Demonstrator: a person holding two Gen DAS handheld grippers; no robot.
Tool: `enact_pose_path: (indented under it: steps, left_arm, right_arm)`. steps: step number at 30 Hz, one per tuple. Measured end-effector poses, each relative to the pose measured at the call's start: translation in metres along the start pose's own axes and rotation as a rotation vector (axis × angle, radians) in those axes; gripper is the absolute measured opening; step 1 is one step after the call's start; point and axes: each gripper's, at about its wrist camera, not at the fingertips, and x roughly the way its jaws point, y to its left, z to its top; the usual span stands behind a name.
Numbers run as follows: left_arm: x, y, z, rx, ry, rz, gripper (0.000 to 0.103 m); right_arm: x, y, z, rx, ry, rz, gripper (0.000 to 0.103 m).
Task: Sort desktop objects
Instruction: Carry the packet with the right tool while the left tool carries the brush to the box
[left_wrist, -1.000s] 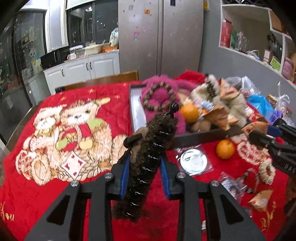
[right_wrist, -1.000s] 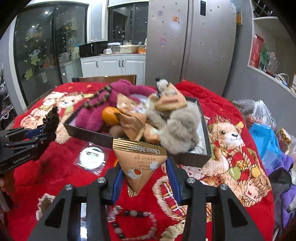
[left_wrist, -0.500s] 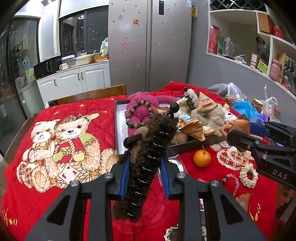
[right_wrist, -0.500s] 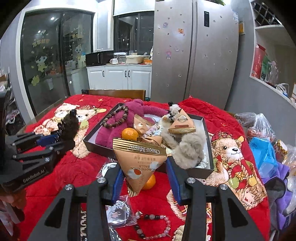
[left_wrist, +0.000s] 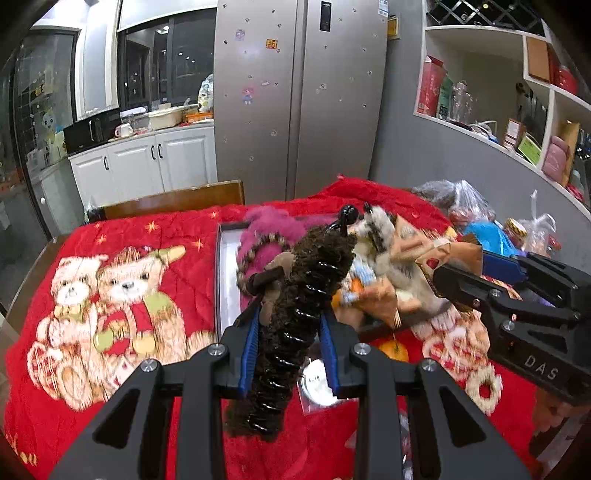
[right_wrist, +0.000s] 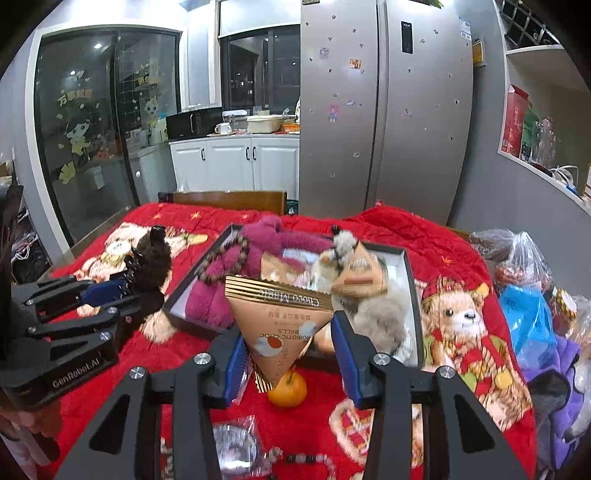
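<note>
My left gripper (left_wrist: 288, 343) is shut on a dark brown fuzzy hair clip (left_wrist: 295, 314) with black teeth, held above the red bear-print cloth; it also shows in the right wrist view (right_wrist: 151, 258). My right gripper (right_wrist: 288, 350) is shut on a tan triangular Choco Magic snack pack (right_wrist: 280, 321), held above the cloth in front of the box; it also shows in the left wrist view (left_wrist: 454, 258). The dark open box (right_wrist: 412, 291) behind holds a magenta plush (right_wrist: 229, 288), a grey plush (right_wrist: 373, 314), bead bracelets and several snack packs.
An orange (right_wrist: 288, 391) lies on the cloth in front of the box, with a round badge in a clear bag (left_wrist: 317, 380) and bead bracelets (right_wrist: 306, 459) nearby. Plastic bags (right_wrist: 528, 317) pile at the right. A wooden chair back (right_wrist: 229, 199) stands behind the table.
Both grippers have lifted and pulled back from the box, keeping hold of the hair clip and the snack pack. The box and table items look farther and lower.
</note>
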Motion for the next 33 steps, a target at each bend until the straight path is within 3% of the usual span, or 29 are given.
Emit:
enact_pose_path:
  steps: [6, 14, 24, 33]
  left_arm:
    - [0.024, -0.001, 0.036, -0.035, -0.059, 0.023, 0.031]
    - [0.073, 0.010, 0.069, -0.086, -0.073, 0.035, 0.031]
    - [0.116, 0.009, 0.052, -0.042, 0.012, 0.037, 0.031]
    - [0.117, 0.001, 0.047, -0.021, 0.016, 0.037, 0.031]
  right_arm:
    - [0.020, -0.009, 0.030, 0.018, -0.020, -0.003, 0.044]
    - [0.076, -0.026, 0.054, 0.040, -0.009, -0.039, 0.044]
    - [0.115, -0.039, 0.051, 0.063, 0.025, -0.056, 0.044]
    - [0.116, -0.028, 0.047, 0.037, 0.034, -0.035, 0.044]
